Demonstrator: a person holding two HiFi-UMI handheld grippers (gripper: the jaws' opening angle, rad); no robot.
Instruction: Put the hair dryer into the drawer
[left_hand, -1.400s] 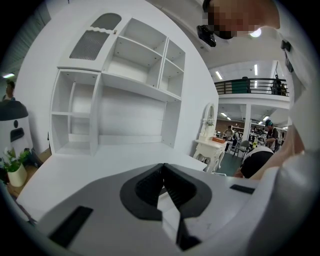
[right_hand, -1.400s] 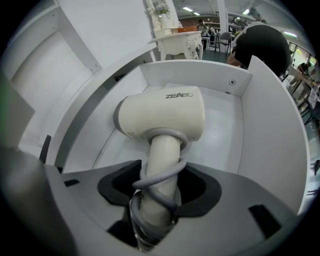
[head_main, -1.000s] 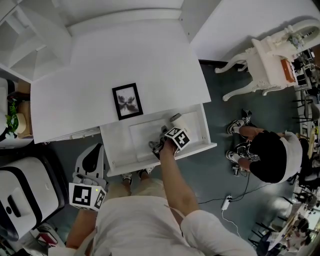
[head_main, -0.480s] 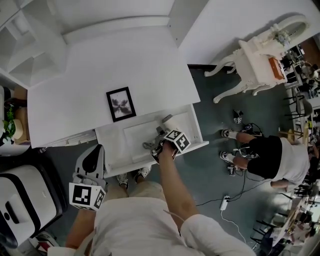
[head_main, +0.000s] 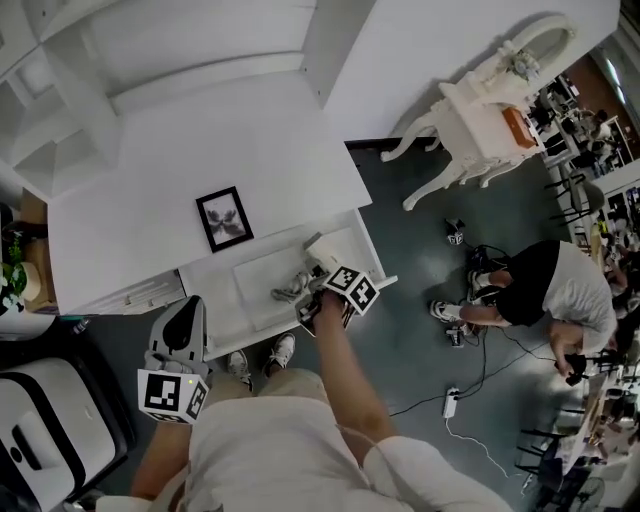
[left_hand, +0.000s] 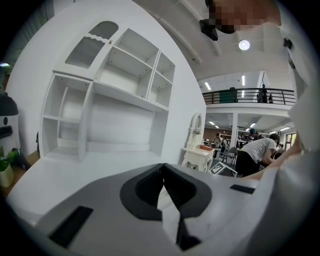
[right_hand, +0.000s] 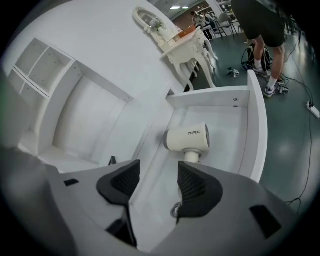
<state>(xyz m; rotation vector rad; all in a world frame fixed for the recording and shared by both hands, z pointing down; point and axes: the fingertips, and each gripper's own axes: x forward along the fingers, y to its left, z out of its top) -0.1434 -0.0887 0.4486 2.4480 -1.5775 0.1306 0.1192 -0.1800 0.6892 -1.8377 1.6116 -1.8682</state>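
Observation:
The cream hair dryer lies on its side inside the open white drawer, nozzle toward the drawer's far end. Its grey cord is bunched on the drawer floor. My right gripper hangs above the drawer's near end, short of the dryer's handle. Its jaws are closing with nothing between them. From the head view, that gripper sits over the drawer front. My left gripper hovers low at the left of the drawer, shut and empty, facing the white shelving.
A black picture frame lies on the white desk top. An ornate white dressing table stands at the right. A person bends over on the grey floor, near a power strip. A white appliance sits at the left.
My right gripper has lifted up and back from the hair dryer, which stays in the drawer. The head view has swung, shifting the desk leftward. The left gripper barely moved.

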